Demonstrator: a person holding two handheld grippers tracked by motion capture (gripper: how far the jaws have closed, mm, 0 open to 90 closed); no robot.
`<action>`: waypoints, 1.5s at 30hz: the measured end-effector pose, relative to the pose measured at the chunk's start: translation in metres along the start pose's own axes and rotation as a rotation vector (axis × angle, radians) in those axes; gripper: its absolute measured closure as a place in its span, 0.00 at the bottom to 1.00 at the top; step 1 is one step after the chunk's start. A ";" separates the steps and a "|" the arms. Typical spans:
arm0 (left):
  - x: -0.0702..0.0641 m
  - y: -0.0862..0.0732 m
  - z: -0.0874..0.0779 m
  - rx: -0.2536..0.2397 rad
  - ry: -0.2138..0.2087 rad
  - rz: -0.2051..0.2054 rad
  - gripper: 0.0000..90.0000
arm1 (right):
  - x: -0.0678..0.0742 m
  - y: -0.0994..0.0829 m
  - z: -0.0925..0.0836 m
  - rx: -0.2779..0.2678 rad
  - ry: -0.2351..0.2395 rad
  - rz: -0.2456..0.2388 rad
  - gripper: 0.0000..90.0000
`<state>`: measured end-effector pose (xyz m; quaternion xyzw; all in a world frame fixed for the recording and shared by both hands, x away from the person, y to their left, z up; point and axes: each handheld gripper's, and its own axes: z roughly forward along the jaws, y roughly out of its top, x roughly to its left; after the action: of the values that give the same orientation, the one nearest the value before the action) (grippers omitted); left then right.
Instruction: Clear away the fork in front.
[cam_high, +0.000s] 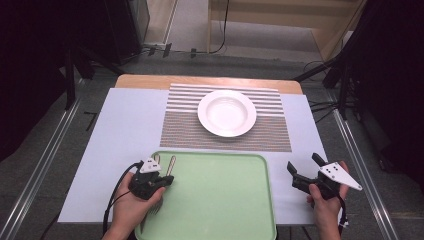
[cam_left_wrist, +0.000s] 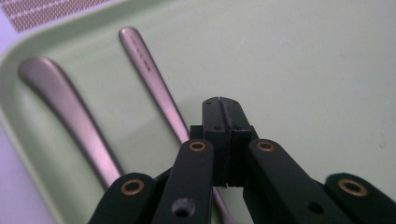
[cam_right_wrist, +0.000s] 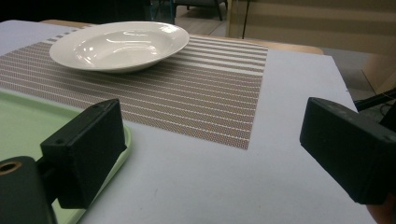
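Note:
Two metal cutlery handles (cam_left_wrist: 65, 107) (cam_left_wrist: 149, 74) lie side by side at the left end of a pale green tray (cam_left_wrist: 303, 70). In the high view they show as thin handles (cam_high: 171, 165) just past my left gripper (cam_high: 162, 180). My left gripper (cam_left_wrist: 223, 109) is shut, its pads pressed together with nothing between them. It hovers over the right-hand handle, which runs underneath it. My right gripper (cam_high: 303, 162) rests on the table right of the tray (cam_high: 220, 200), open and empty, with its jaws (cam_right_wrist: 219, 154) wide apart.
A white deep plate (cam_high: 226, 112) (cam_right_wrist: 116, 44) stands empty on a striped placemat (cam_high: 225, 142) (cam_right_wrist: 201, 98) beyond the tray. A pale sheet (cam_high: 125, 135) covers the table. Metal rails run along both sides, and black stands are at the far corners.

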<state>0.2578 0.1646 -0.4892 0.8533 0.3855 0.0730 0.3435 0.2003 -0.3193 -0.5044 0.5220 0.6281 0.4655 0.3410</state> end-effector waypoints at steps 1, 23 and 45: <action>0.001 0.004 0.002 0.001 0.004 0.005 1.00 | -0.001 0.000 0.000 -0.004 -0.002 -0.010 0.06; 0.029 0.008 0.010 -0.014 -0.003 -0.065 1.00 | -0.002 0.000 0.000 -0.009 -0.001 -0.014 0.06; 0.041 0.023 -0.011 -0.179 -0.071 -0.055 0.65 | -0.004 0.000 -0.001 -0.009 0.001 0.006 0.06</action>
<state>0.2962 0.1891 -0.4719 0.8104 0.3883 0.0676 0.4335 0.2003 -0.3234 -0.5043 0.5221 0.6246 0.4695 0.3418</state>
